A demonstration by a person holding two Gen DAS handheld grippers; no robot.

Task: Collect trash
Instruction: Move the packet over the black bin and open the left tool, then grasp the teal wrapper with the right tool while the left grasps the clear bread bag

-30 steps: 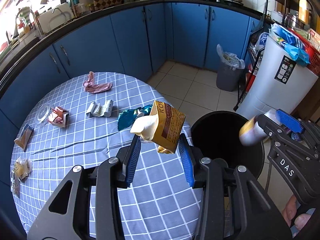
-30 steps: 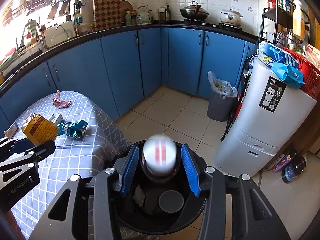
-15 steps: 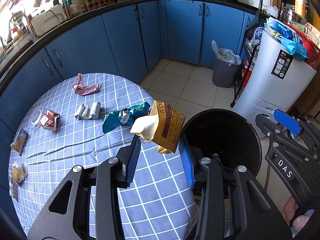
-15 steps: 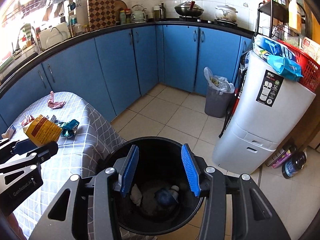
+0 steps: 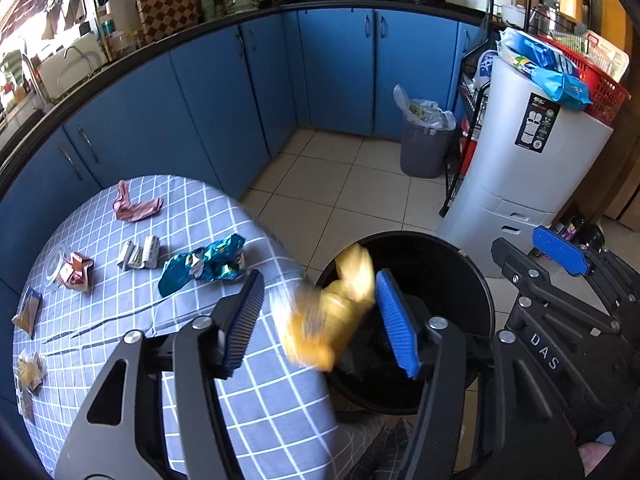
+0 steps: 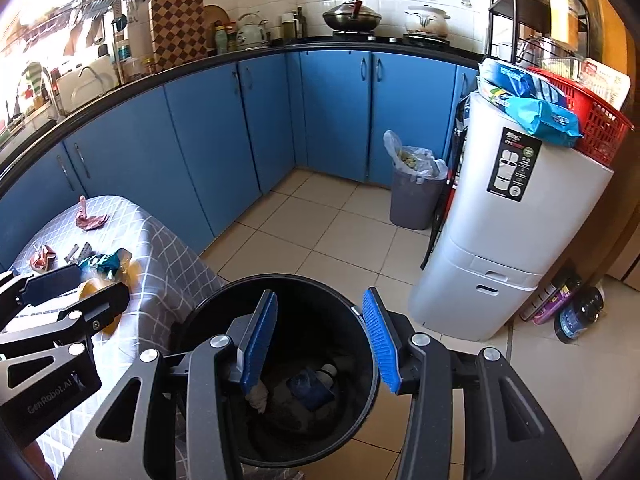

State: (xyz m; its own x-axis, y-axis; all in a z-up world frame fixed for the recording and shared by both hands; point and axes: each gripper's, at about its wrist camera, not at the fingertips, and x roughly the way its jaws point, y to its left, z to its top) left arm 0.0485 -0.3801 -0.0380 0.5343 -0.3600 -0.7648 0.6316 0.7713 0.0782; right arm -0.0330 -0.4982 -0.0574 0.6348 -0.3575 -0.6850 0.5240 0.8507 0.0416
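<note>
Yellow-orange and blurred, the snack packet (image 5: 332, 312) sits between the blue pads of my left hand-held gripper (image 5: 318, 320), whose jaws are opening; the left pad stands clear of it, and I cannot tell whether the right pad still touches it. The packet hangs over the tabletop's edge, right at the 9 o'clock rim of the black bin (image 5: 440, 264). In the right wrist view that bin (image 6: 208, 320) fills the bottom centre, and my right hand-held gripper (image 6: 320, 340) hovers over its mouth with the jaws partly apart and nothing between them; scraps, including a blue piece and a small bottle, lie at the bottom. In the left wrist view the right hand-held gripper shows at 3 o'clock, beside the bin. More trash lies on the checked tablecloth (image 5: 248, 408): a crumpled teal wrapper (image 5: 204, 264) at about 10 o'clock from the packet, a silver blister strip (image 5: 140, 254) just beyond it, a pink wrapper (image 5: 136, 208) farther towards 11 o'clock, a red-and-white wrapper (image 5: 76, 276) near a clear lid, and a brown sachet (image 5: 28, 312) and a pale crumpled packet (image 5: 30, 372) by the 9 o'clock edge. Well apart, at 1 o'clock across the tiled floor, a grey bin with a liner bag (image 5: 424, 140) stands against the blue cabinets (image 5: 224, 112), and a white storage unit (image 5: 532, 168) carries a red basket (image 5: 604, 96) and blue packs.
</note>
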